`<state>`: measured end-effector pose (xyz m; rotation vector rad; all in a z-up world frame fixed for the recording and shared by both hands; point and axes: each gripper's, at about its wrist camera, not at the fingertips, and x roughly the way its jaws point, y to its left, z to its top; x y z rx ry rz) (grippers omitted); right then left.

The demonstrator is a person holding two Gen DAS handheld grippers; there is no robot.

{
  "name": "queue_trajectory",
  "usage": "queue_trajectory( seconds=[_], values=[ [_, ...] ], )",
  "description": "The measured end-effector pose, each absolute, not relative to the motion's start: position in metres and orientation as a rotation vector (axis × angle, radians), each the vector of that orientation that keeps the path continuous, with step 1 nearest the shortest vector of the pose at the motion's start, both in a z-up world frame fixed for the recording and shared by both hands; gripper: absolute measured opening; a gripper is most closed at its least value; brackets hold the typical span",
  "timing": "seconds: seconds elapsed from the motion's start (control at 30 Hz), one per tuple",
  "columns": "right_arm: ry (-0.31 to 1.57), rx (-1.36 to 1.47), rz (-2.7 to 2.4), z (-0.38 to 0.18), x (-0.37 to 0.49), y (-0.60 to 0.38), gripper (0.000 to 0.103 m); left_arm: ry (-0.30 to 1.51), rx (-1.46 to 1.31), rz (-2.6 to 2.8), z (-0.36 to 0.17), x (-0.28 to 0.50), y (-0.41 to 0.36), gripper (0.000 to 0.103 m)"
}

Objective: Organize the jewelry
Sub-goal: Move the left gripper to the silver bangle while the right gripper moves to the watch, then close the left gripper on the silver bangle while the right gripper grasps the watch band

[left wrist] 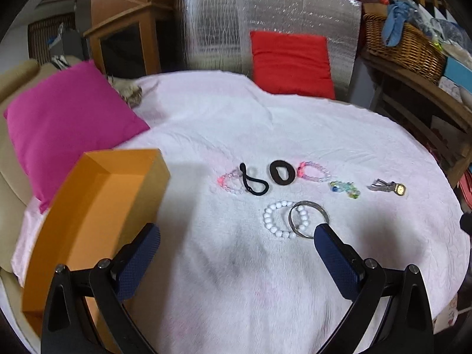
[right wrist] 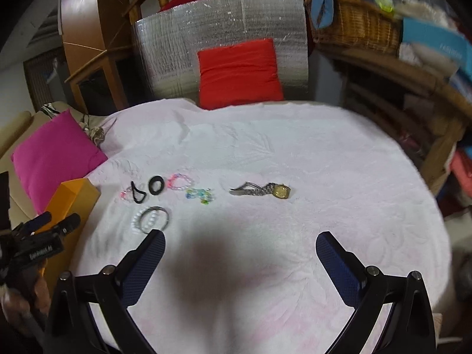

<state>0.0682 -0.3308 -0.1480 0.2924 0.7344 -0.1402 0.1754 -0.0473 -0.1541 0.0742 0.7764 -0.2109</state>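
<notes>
On the white cloth lies jewelry: a white bead bracelet overlapped by a silver bangle, two black hair ties, two pink bead bracelets, a green-blue bead piece and a gold-faced wristwatch. An open orange box stands at the left. My left gripper is open, hovering just short of the bangle, its left finger beside the box. My right gripper is open above bare cloth, the watch ahead of it.
A magenta cushion lies behind the box and a red cushion leans on a silver foil panel at the back. A wicker basket sits on a wooden shelf to the right. The left gripper body shows at the right wrist view's left edge.
</notes>
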Motion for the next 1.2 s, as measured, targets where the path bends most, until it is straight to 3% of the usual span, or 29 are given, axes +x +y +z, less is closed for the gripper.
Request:
queue_trajectory(
  seconds=[0.1,0.27,0.4,0.73,0.87,0.93,0.97,1.03,1.2],
  values=[
    [0.753,0.366,-0.114,-0.168,0.085,-0.353,0.101,0.816,0.041,-0.273,-0.167,0.189,-0.057,0.092],
    [0.777,0.425,-0.084,-0.186,0.121,-0.373,0.086,0.913,0.038,-0.378,-0.192,0.206,-0.076,0.062],
    [0.847,0.418,-0.081,-0.209,0.161,-0.383,0.064,0.949,0.041,-0.432,-0.204,0.209,-0.086,0.060],
    [0.912,0.452,-0.119,-0.246,0.220,-0.412,0.064,1.045,-0.003,-0.517,-0.220,0.227,-0.089,0.060],
    [0.919,0.465,-0.102,-0.253,0.232,-0.409,0.056,1.052,0.005,-0.577,-0.220,0.229,-0.101,0.060],
    [0.911,0.476,-0.094,-0.253,0.232,-0.410,0.045,1.062,0.007,-0.595,-0.222,0.232,-0.105,0.059],
    [0.908,0.500,-0.084,-0.254,0.232,-0.411,0.037,1.068,-0.002,-0.604,-0.223,0.234,-0.107,0.054],
    [0.910,0.507,-0.064,-0.253,0.233,-0.408,0.031,1.079,-0.026,-0.627,-0.225,0.238,-0.109,0.046],
    [0.948,0.527,0.038,-0.250,0.227,-0.394,0.031,1.085,-0.051,-0.640,-0.228,0.245,-0.110,0.034]
  ],
)
